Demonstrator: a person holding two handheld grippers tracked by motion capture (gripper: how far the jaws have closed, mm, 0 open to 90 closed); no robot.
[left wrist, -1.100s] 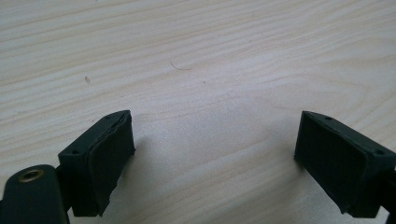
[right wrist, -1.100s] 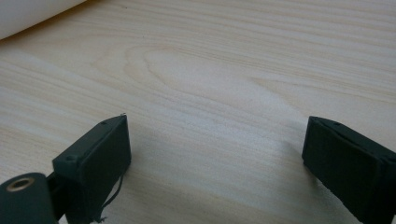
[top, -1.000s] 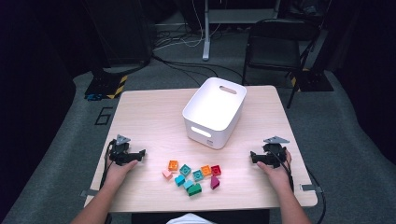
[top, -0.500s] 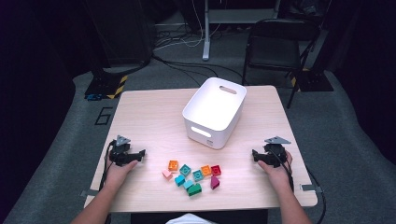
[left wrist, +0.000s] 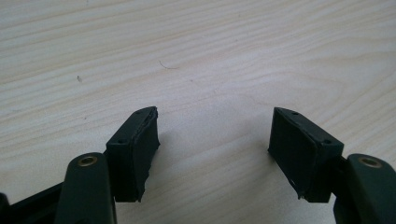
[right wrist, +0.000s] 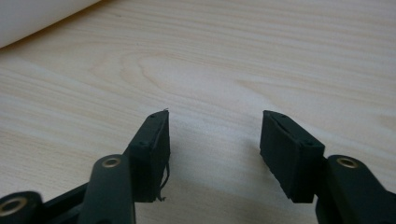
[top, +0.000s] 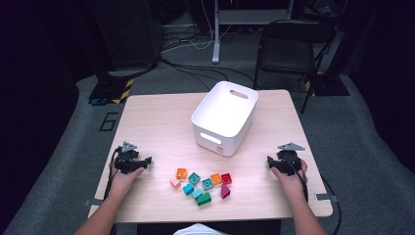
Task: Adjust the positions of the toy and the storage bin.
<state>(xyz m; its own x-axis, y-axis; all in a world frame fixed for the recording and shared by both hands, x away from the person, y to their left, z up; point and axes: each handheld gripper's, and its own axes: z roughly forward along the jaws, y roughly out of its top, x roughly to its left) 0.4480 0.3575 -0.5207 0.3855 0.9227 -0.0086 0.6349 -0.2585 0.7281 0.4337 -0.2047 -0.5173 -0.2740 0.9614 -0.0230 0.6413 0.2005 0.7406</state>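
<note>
Between the left gripper's [left wrist: 214, 140] jaws, bare pale wood; jaws stand apart, nothing in them, having just been closing a touch. Same gripper sits at the table's near-left part in the high view [top: 147, 160], held low over the wood by the left hand [top: 122, 177].

Right gripper [right wrist: 214, 140] likewise has its jaws apart over bare wood grain, just been closing, nothing between them. High view puts it at the near-right part [top: 270, 161], right hand [top: 289, 178] behind it.

Toy blocks [top: 201, 184] lie clustered on the table between the two grippers, well apart from both: orange, teal, green, red, pink, a dark magenta one. None touched.

White plastic bin [top: 224, 117] with handle slots stands beyond the blocks, set askew, near the table's middle; its pale wall edges into the right gripper view's upper left corner [right wrist: 32, 18].

Table [top: 156, 122]: light wood-grain top, rounded corners. Around it, grey carpet floor, dim room, a black folding chair [top: 288, 46] behind the far right, cables [top: 181, 46] trailing across the floor, a black-and-yellow striped piece [top: 117, 90] at far left.
</note>
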